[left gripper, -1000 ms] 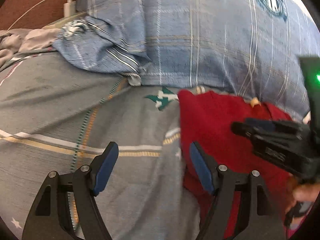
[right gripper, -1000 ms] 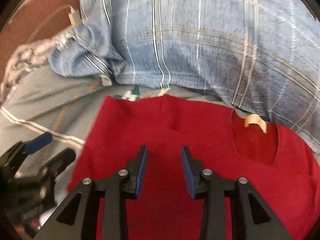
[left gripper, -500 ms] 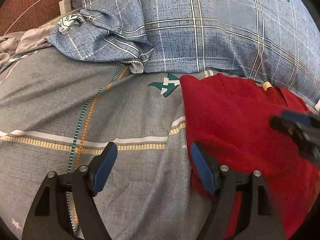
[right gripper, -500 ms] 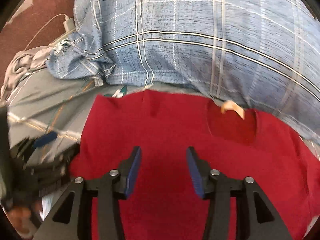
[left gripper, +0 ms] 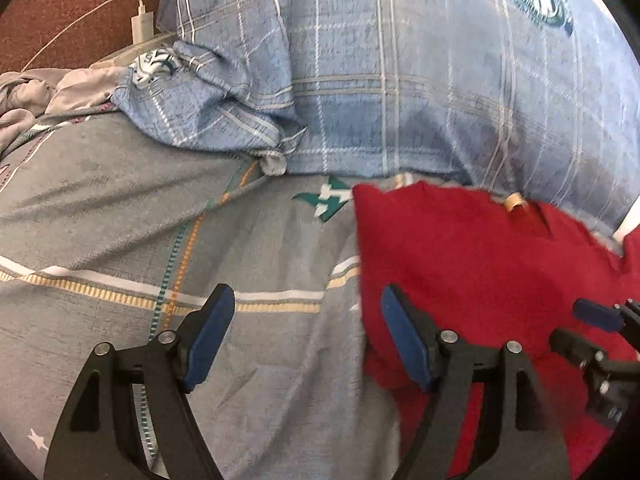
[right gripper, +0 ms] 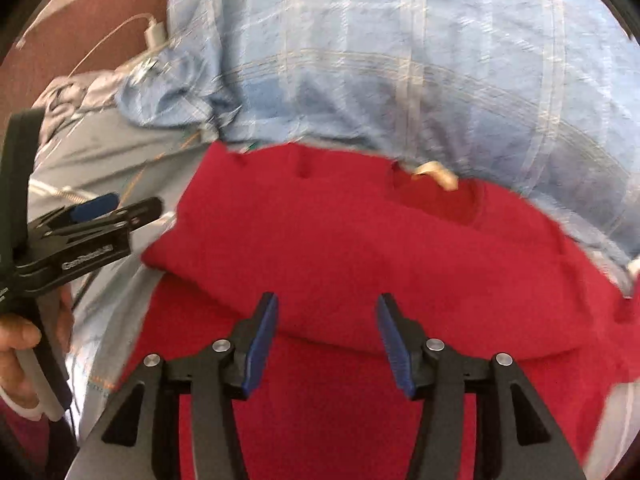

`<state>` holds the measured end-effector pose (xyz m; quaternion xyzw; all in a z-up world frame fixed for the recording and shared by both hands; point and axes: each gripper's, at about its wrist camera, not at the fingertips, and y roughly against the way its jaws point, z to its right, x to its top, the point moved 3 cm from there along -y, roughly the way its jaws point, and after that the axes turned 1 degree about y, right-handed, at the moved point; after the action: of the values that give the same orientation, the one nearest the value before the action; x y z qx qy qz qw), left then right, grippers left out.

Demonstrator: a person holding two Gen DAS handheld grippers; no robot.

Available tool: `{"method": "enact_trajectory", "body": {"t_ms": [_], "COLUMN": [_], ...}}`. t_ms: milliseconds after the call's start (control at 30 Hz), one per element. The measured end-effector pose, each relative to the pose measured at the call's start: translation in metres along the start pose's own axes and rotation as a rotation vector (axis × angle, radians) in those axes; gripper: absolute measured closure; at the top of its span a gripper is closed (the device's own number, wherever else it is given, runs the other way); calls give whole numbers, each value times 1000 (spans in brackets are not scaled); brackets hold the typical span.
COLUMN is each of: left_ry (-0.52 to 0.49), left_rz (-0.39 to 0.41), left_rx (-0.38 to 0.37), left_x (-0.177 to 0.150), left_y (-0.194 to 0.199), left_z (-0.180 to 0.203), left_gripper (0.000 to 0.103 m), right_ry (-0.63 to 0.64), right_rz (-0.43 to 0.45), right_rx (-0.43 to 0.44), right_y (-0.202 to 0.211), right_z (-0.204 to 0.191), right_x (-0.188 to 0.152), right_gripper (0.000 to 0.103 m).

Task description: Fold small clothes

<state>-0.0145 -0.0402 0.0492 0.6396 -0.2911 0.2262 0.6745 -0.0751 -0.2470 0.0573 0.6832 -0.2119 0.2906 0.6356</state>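
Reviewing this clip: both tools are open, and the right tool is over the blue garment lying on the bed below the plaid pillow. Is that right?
Not quite: the garment is red, not blue. The right wrist view shows the open right tool over the red garment below the plaid pillow; the left tool is open too.

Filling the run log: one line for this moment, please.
task: fold small clothes | red shirt: on bedsheet, top folded over | left gripper: open, at shirt's left edge | right gripper: open above shirt
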Motion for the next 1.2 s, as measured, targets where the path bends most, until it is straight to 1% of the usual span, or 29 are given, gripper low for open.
{"method": "enact_trajectory", "body": {"t_ms": [67, 100, 133, 200, 233, 300, 400, 433, 533, 600, 667, 700, 767, 833, 900, 967, 1033, 1100, 1133, 1167, 1200], "left_ry": [14, 17, 16, 8, 4, -11, -35, -34, -25, -38, -40, -39, -39, -37, -36, -41, -64, -70, -66, -65, -66], "left_rz": [14, 12, 4, -18, -28, -54, -96, -105, -91, -78, -71, -70, -71, -70, -61, -47, -45, -47, -46, -49, -50], "left_rx": [-39, -55, -75, -109, -109, -94, -54, -51, -41, -28, -22, -22, -27, -32, -32, -29, -20, -15, -16, -18, -19], "left_x": [4, 5, 6, 6, 6, 3, -3, -5, -7, -8, -8, -8, -8, -7, -5, -5, -7, -10, -10, -10, -10], "left_y": [4, 4, 3, -1, -4, -15, -31, -34, -35, -35, -34, -34, -33, -33, -30, -28, -28, -29, -29, -29, -29], "left_z": [3, 6, 9, 16, 18, 23, 27, 27, 28, 29, 30, 30, 29, 29, 29, 30, 33, 34, 33, 32, 32], "left_gripper": [27, 27, 27, 27, 27, 27, 27, 26, 23, 21, 21, 21, 21, 21, 21, 21, 21, 21, 21, 21, 21], "right_ry": [-29, -48, -71, -122, -155, -219, -297, -303, -297, -288, -286, -285, -257, -232, -226, -230, -229, -216, -228, -245, -257], "right_rz": [30, 44, 54, 70, 74, 76, 76, 73, 57, 46, 21, 3, 11, 33, 87, 106, 80, 26, 5, 12, 24], "right_rx": [-53, -79, -109, -175, -209, -249, -267, -266, -234, -203, -184, -177, -208, -227, -264, -281, -307, -333, -335, -337, -342], "right_y": [13, 18, 22, 31, 35, 39, 41, 40, 25, 9, -3, -11, -16, -13, -1, 3, -6, -20, -23, -19, -13], "right_z": [21, 35, 49, 79, 97, 127, 162, 167, 170, 169, 169, 168, 165, 163, 164, 168, 173, 175, 176, 176, 175], "right_x": [1, 2, 4, 3, 2, -2, -9, -9, -9, -6, -8, -8, -7, -4, -1, 0, 0, -3, -6, -7, -7], "right_gripper": [47, 43, 41, 40, 40, 40, 40, 40, 40, 43, 71, 88, 96, 98, 98, 98, 98, 96, 92, 91, 86]}}
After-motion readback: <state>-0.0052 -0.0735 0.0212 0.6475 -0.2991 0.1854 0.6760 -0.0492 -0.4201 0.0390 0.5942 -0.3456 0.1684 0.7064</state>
